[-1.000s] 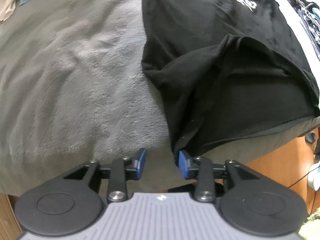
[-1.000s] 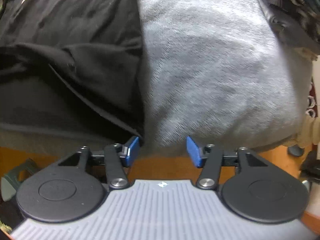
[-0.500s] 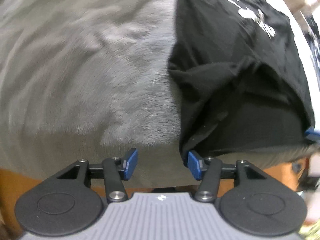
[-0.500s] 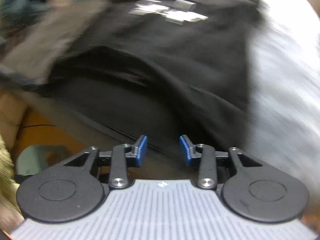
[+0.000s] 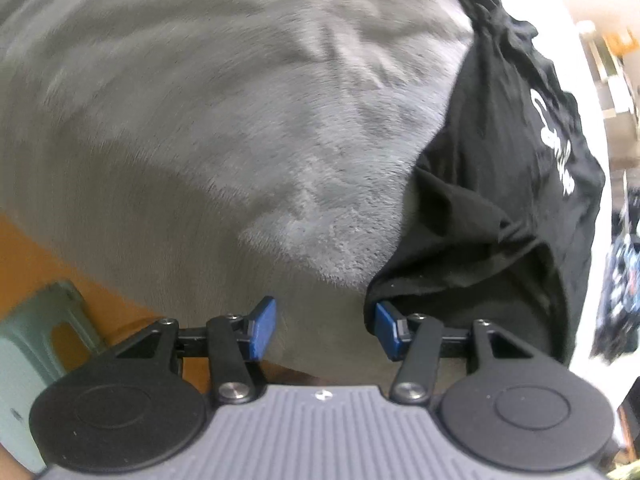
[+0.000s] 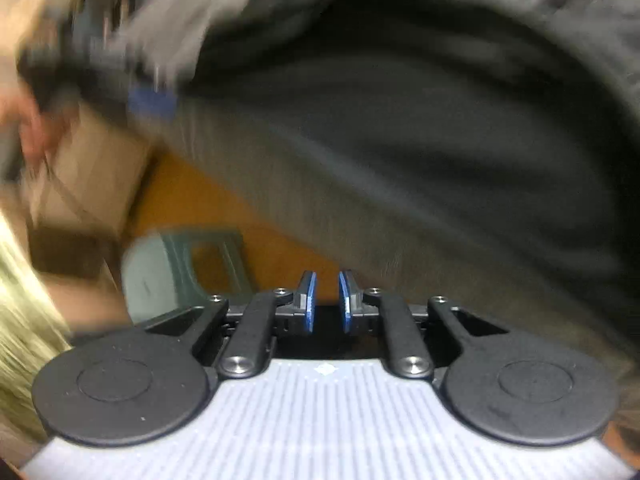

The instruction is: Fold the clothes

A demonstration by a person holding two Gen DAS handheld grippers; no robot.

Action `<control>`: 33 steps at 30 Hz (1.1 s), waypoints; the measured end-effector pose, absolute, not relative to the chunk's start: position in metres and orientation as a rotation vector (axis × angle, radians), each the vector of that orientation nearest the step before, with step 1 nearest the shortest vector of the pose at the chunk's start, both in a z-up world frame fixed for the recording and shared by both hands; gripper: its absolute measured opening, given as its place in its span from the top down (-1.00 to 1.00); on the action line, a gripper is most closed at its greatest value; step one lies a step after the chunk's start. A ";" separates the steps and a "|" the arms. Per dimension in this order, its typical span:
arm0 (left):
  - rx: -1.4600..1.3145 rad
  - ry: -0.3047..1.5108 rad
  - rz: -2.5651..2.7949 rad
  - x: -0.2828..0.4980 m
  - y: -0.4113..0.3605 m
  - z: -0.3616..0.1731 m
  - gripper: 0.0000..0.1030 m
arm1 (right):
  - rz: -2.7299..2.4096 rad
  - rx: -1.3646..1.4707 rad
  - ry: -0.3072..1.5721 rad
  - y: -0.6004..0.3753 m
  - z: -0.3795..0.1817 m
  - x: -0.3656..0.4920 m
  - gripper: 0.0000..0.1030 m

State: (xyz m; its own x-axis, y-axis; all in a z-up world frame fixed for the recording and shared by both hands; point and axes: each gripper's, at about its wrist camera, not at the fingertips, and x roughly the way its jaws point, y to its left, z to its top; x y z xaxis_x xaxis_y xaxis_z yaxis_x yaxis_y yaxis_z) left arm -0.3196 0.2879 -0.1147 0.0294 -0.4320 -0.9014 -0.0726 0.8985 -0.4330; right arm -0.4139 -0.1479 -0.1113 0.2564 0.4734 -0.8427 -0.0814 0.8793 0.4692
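Your left gripper (image 5: 325, 330) stands about half open with nothing between its blue pads; the right-hand pad just meets the lower corner of the black T-shirt (image 5: 508, 200). Your right gripper (image 6: 325, 304) is closing, a narrow gap left and no cloth in it. The T-shirt lies on the grey fleece blanket (image 5: 240, 120), its long axis running up and away from that corner, white lettering toward the far end. Left of the corner stands a pale green stool (image 5: 28, 344).
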 end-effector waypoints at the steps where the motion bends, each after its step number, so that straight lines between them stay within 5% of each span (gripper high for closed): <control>1: -0.425 1.530 -0.280 -0.321 0.291 -0.116 -0.05 | 0.364 0.329 1.201 -0.151 -0.102 -0.402 0.73; 6: -0.428 1.525 -0.220 -0.328 0.304 -0.120 0.02 | 0.408 -0.001 0.911 -0.136 -0.069 -0.352 0.73; 15: -0.215 1.460 -0.366 -0.331 0.289 -0.090 0.03 | 0.735 -0.793 0.613 -0.071 -0.092 -0.349 0.74; 22: 0.447 1.196 -0.655 -0.352 0.195 -0.065 0.02 | 0.809 -1.071 0.532 -0.053 -0.107 -0.358 0.70; 33: 0.731 1.082 -0.802 -0.377 0.150 -0.087 0.22 | 0.820 -1.201 0.527 -0.042 -0.123 -0.356 0.74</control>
State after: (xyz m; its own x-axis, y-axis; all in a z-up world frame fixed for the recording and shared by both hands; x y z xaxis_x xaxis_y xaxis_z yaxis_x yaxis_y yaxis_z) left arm -0.3770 0.1502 -0.0872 0.2570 -0.1994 -0.9456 0.8468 0.5179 0.1209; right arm -0.3564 -0.0417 -0.1234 0.6125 0.2714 -0.7424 -0.7881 0.1371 -0.6001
